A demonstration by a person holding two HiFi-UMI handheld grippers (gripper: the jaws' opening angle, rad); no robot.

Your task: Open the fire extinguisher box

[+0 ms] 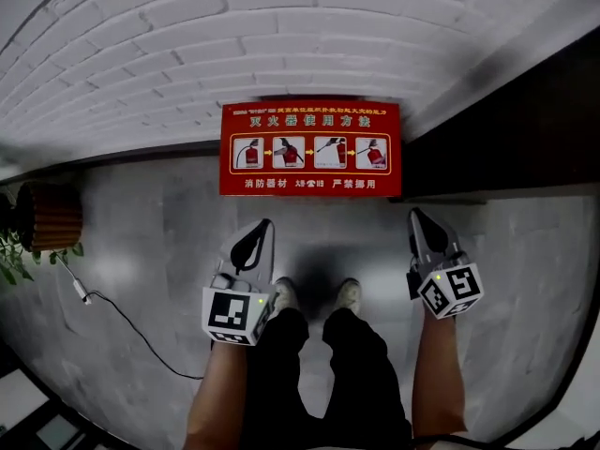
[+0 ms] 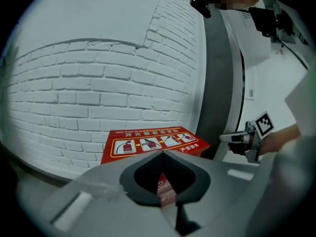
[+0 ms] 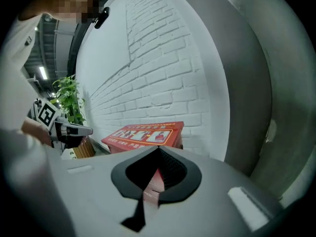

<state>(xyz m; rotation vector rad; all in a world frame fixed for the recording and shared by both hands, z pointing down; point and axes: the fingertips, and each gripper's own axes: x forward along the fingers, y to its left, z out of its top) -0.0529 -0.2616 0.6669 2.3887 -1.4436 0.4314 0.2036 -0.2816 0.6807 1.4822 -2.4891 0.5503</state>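
The left gripper and right gripper are hovering with jaws together, holding nothing, near the red rectangular fire extinguisher box.

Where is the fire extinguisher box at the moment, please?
In the head view, the red fire extinguisher box sits on the floor against the white brick wall, centred ahead of the person's shoes.

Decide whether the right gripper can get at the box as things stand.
Probably yes: the right gripper points toward the box, with only bare floor between them, though its jaws are shut.
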